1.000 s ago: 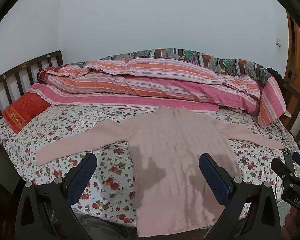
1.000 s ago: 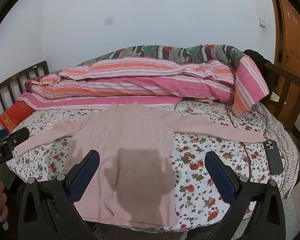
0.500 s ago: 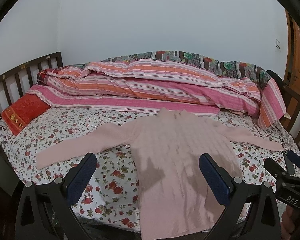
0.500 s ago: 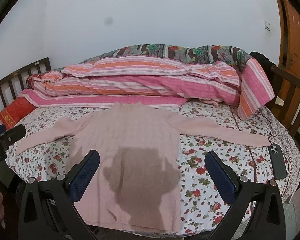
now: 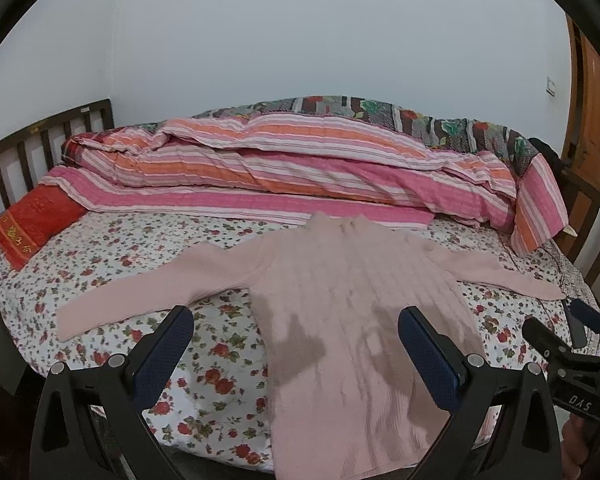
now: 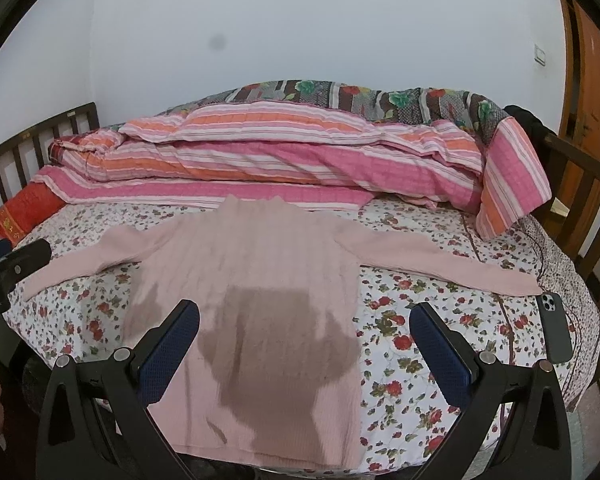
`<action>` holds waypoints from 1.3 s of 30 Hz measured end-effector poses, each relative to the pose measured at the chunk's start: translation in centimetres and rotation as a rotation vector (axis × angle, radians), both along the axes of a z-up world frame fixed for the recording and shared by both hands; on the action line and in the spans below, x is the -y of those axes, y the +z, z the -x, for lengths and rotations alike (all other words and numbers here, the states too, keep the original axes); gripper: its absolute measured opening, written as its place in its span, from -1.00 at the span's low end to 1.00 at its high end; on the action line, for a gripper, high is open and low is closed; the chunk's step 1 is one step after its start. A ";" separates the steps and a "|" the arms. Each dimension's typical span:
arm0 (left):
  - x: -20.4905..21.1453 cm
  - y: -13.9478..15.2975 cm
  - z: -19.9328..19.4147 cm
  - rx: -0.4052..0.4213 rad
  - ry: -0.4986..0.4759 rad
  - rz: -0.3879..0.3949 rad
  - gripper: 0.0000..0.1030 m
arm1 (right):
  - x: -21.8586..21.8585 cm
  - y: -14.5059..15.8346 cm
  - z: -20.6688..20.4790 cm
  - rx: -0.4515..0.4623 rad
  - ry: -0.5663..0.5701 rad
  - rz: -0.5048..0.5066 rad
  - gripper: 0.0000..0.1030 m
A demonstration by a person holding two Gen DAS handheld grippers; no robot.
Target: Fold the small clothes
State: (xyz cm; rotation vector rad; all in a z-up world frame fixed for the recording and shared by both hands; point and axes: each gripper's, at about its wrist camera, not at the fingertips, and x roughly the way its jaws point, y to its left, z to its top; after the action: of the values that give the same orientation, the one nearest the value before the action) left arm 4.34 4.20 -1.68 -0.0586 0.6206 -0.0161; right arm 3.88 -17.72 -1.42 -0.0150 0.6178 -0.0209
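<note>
Left wrist: pink sweater lies flat on bed; both grippers' jaws spread, empty.

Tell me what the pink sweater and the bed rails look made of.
Sweater: soft knit, likely wool or acrylic, matte; vertical ribs run down its body. Bed rails: dark wood by the look, slightly glossy slats; painted metal can't be ruled out.

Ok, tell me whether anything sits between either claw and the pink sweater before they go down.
Nothing visible does. The pink ribbed knit sweater lies flat, sleeves spread, on the floral bedsheet. The open left claw and open right claw hover over it. The dark phone lies beyond the right sleeve.
</note>
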 end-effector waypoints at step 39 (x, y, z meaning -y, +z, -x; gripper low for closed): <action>-8.9 -10.6 -6.0 -0.112 0.114 0.156 0.98 | 1.6 -4.2 -5.2 0.010 0.050 0.027 1.00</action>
State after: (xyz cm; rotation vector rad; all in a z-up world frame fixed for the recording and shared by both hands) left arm 10.32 13.06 -12.32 -0.2474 0.7266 0.0493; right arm 9.05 -19.36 -5.62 -0.0563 0.6072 0.0192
